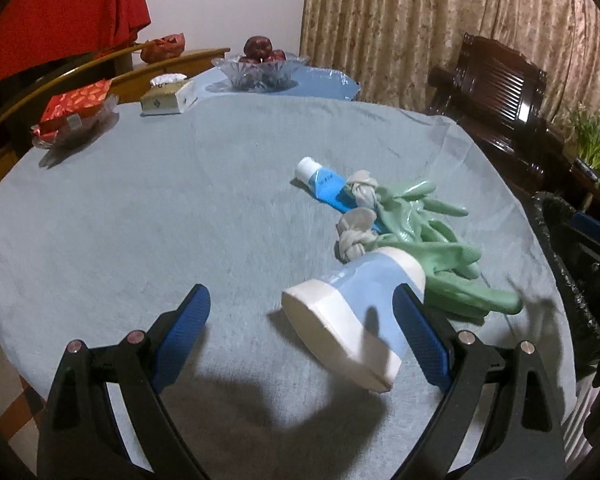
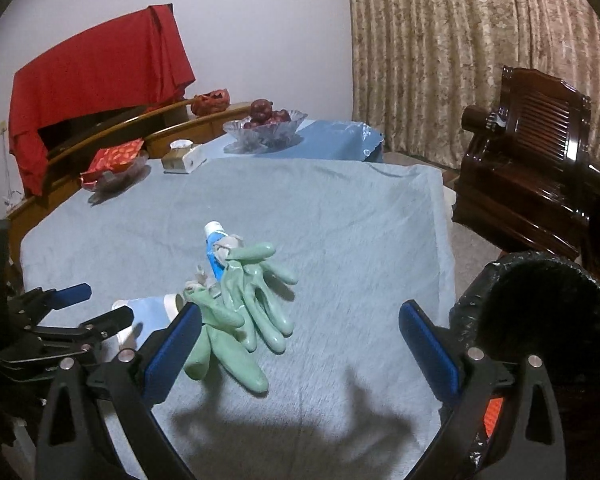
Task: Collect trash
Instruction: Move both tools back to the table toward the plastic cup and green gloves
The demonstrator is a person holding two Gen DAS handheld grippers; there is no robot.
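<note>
A white and light-blue bottle (image 1: pixel 364 280) lies on its side on the grey-blue tablecloth (image 1: pixel 160 208). My left gripper (image 1: pixel 306 316) is open around it, and its right finger pad (image 1: pixel 418 328) is against the bottle's side. Just beyond lie a pair of green rubber gloves (image 1: pixel 432 240), a blue tube with a white cap (image 1: pixel 324 186) and knotted grey-white scraps (image 1: pixel 354 236). In the right wrist view my right gripper (image 2: pixel 302 344) hangs open and empty over the cloth, with the gloves (image 2: pixel 252 304) by its left finger. The tube (image 2: pixel 214 248), the bottle (image 2: pixel 148 308) and the left gripper (image 2: pixel 96 306) also show there.
A bin lined with a black bag (image 2: pixel 540 312) stands off the table's right edge. At the far end are a glass fruit bowl (image 2: pixel 266 126), a tissue box (image 2: pixel 182 158) and a red packet in a glass dish (image 2: pixel 114 164). A dark wooden chair (image 2: pixel 528 168) stands to the right.
</note>
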